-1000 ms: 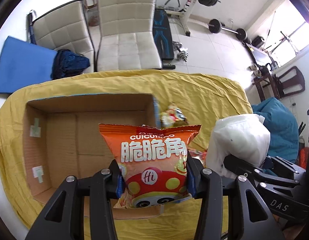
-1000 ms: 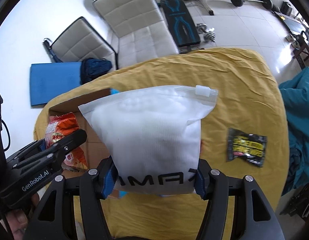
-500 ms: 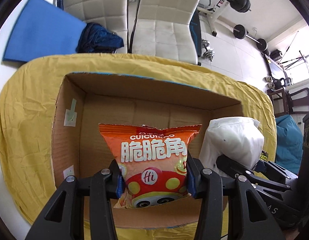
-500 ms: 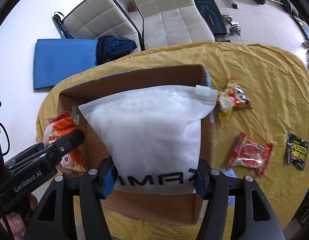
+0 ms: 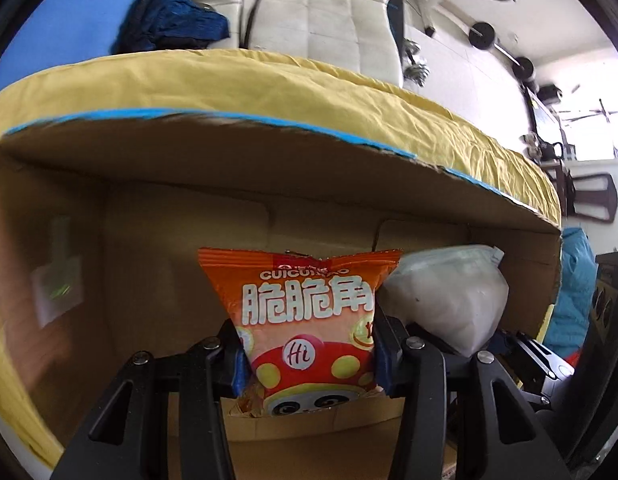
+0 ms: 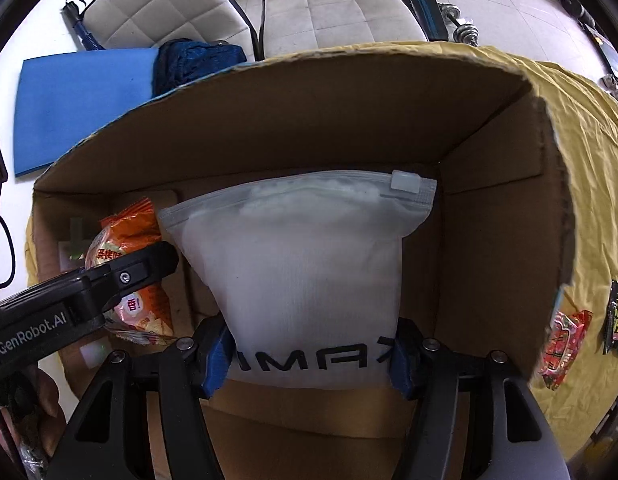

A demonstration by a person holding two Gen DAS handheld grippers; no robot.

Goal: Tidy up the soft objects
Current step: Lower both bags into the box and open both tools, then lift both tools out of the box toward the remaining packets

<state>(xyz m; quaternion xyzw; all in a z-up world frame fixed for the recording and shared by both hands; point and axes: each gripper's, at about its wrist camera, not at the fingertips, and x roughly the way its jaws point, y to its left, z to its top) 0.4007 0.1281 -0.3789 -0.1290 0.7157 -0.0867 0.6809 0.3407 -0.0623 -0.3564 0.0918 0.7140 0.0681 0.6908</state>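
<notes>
My left gripper (image 5: pixel 307 358) is shut on an orange snack bag (image 5: pixel 305 312) with white Chinese letters, held inside the open cardboard box (image 5: pixel 157 172). My right gripper (image 6: pixel 313 354) is shut on a white zip pouch (image 6: pixel 305 264), also down inside the box (image 6: pixel 505 216). The pouch shows in the left wrist view (image 5: pixel 449 300), just right of the orange bag. The orange bag shows in the right wrist view (image 6: pixel 139 280), left of the pouch, with the left gripper's finger across it.
The box sits on a yellow cloth (image 5: pixel 309 84) over the table. A red snack packet (image 6: pixel 565 340) and a black packet (image 6: pixel 617 320) lie on the cloth right of the box. White chairs (image 6: pixel 337 4), a blue mat (image 6: pixel 77 96) and gym weights stand beyond.
Both grippers have moved forward and down, from above the box to inside it, each still holding its bag. The box walls now fill both views.
</notes>
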